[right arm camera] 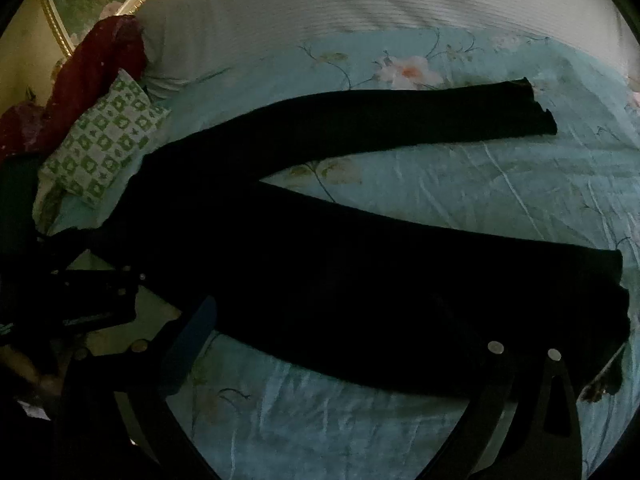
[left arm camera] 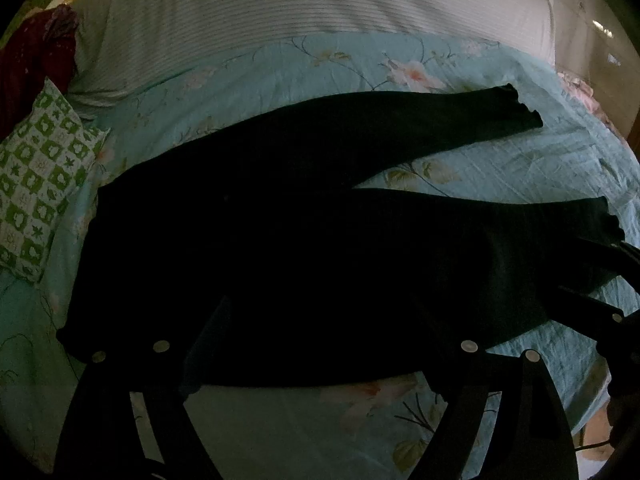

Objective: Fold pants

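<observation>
Black pants [left arm camera: 300, 240] lie flat on the teal flowered sheet [left arm camera: 500, 168], waist to the left, the two legs spread in a V toward the right. In the left wrist view my left gripper [left arm camera: 320, 320] stands wide open above the waist and seat, with no cloth pinched. The right gripper [left arm camera: 600, 304] shows at the right edge, beside the near leg's hem. In the right wrist view the pants [right arm camera: 360, 272] fill the middle; my right gripper [right arm camera: 344, 320] is wide open over the near leg, holding nothing. The left gripper [right arm camera: 100, 292] sits at the left by the waist.
A green-and-white checked pillow [left arm camera: 40, 188] lies left of the waist, with dark red cloth [left arm camera: 32, 60] piled behind it. A white striped cover [left arm camera: 280, 12] spans the far side of the bed. A gilt picture frame [right arm camera: 56, 20] hangs at the far left.
</observation>
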Available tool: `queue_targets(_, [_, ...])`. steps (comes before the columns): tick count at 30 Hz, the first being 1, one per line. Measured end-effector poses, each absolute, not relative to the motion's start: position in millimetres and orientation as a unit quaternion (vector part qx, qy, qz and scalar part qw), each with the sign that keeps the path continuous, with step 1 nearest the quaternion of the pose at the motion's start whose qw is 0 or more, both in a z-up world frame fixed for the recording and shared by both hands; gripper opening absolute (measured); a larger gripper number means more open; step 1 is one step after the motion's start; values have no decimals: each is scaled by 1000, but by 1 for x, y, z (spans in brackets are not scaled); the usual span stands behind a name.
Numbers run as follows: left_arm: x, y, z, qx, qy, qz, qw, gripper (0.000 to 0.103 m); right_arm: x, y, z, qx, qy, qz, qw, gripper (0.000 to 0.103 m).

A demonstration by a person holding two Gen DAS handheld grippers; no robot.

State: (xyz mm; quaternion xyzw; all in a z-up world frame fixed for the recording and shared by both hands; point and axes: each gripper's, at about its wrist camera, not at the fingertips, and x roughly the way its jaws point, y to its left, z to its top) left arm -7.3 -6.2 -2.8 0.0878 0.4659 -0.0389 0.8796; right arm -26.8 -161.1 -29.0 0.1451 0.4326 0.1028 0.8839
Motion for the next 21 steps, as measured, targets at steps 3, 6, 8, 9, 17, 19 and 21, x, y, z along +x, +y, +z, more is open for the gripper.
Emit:
queue_targets(3, [-7,-5,-3,86,467,-38,879,86,-28,-161,-28,145,427,103,886,101])
queue_targets(6, [-6,-5,-3,87,468,-37,879,86,-29,-157,-26,136,422,102,891,101])
queue_targets(8, [-6,-5,-3,87,469,-38,878,86,-28,-156,-25,133,418,103,893,101])
queue_targets(9, [-5,-5,-3,87,470,-37,878,86,-28,-156,-25,131,418,102,893,101])
queue_targets(17, [-2,-3,-5,84,474,-37,876,86,-25,-156,-26,136,418,97,893,101])
queue_targets(19, [-1,-3,-6,83,476,-37,875,86,-22,-158,-26,137,419,97,893,101])
queue_targets(21, [1,-3,-6,82,477,-37,874,86,-21,-159,-27,137,419,98,892,101])
